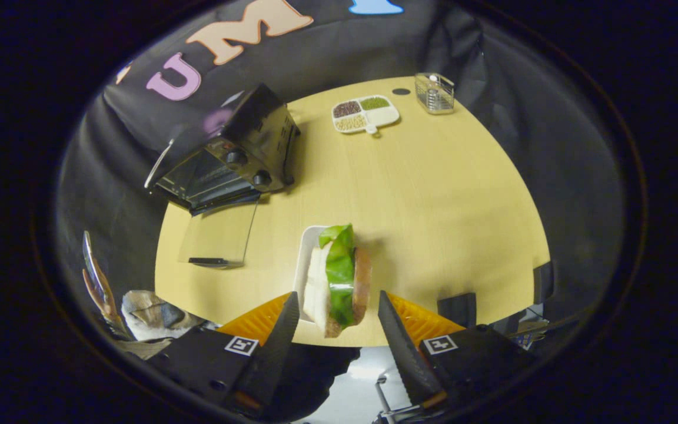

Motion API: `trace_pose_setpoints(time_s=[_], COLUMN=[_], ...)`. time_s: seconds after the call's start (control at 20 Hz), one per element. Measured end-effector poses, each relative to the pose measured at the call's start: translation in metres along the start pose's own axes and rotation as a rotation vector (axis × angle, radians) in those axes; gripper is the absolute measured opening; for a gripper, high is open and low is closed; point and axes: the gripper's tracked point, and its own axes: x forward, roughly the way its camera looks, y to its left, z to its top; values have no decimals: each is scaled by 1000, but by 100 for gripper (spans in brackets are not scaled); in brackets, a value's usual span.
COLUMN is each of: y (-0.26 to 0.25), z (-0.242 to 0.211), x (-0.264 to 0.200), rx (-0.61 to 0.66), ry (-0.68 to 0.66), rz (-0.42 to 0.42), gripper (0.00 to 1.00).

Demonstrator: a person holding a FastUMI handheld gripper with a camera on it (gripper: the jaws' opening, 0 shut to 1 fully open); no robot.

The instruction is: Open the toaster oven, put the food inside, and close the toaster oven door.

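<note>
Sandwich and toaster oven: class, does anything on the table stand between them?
Nothing visible does. The sandwich sits between the open gripper fingers, and bare table runs from it to the toaster oven, whose glass door already lies open.

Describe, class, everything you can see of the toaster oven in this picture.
The toaster oven is a black, boxy metal-looking appliance at the far side of the pale wooden table, backed against the booth wall. Its glass door hangs fully open, lying flat on the table, dark handle at its outer edge. Two round knobs sit on the control panel beside the cavity. The sandwich, between the open gripper's fingers, is apart from it.
</note>
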Motion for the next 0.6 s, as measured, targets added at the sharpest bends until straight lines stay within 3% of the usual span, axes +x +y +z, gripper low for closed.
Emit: trace_pose_setpoints(time_s=[0.15,0.25,0.4,0.5,0.6], y=[-11,-3,7,22,23], z=[-4,-4,-2,-3,-4], x=[17,27,39,42,41], rx=[-4,36,87,178,261], ry=[25,41,45,59,69], rz=[-16,20,75,151,166], gripper=[84,84,68,58,47])
